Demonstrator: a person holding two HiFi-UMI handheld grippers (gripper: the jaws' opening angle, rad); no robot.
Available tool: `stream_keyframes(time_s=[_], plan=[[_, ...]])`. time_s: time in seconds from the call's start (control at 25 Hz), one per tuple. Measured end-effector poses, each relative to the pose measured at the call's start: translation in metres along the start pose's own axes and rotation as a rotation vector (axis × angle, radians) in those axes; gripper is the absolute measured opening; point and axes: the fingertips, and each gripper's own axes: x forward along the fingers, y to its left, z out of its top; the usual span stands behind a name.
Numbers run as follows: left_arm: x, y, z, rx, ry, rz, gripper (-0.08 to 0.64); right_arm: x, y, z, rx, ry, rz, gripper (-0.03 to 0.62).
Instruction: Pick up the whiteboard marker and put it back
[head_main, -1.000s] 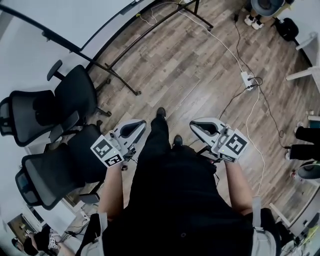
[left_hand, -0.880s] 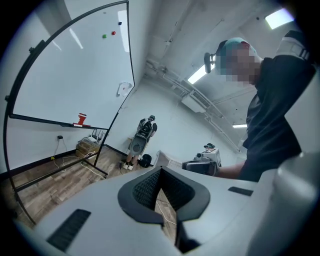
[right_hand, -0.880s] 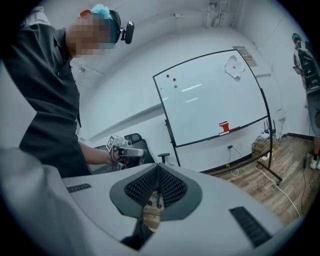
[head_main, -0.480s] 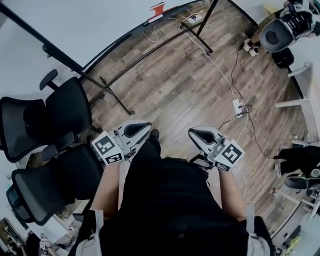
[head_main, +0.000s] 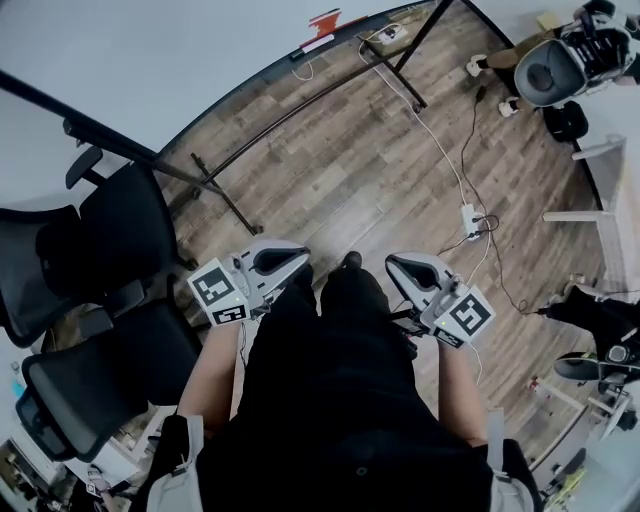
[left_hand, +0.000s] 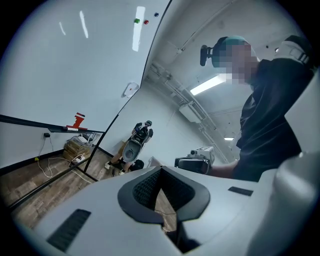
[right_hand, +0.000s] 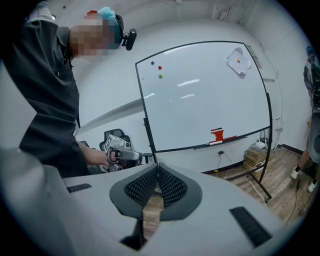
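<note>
Well back from the whiteboard, standing on the wood floor with a gripper in each hand at waist height. Holding the left gripper with its jaws together at the tips, nothing clamped, only floor showing through the slit lower down. Holding the right gripper the same way: pads met at the tip, nothing between them.

Along the whiteboard's bottom tray, a red eraser standing upright. Just beside it, lying flat on the tray, a thin white stick with a red end (most likely the whiteboard marker, though too small to tell for sure). Well apart from either gripper.

High on the whiteboard, three small magnets close together. Beside one foot of the whiteboard's stand, a cardboard box. From that same foot, a white cable running away over the floor to a power strip. Off the whiteboard's left end, two black office chairs side by side.
</note>
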Motion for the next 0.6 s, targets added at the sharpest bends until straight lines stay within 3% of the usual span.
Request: stream_keyframes(time_s=[0.4,0.6], plan=[[0.063,0.054,0.023,-0.005,0.055,0.052,0.012,0.014,-0.091,0.009,0.050,-0.042,0.061,0.020],[0.117,0.082,0.054,0.013,0.035,0.081,0.012,0.007,-0.150,0.027,0.024,-0.055,0.099,0.020]])
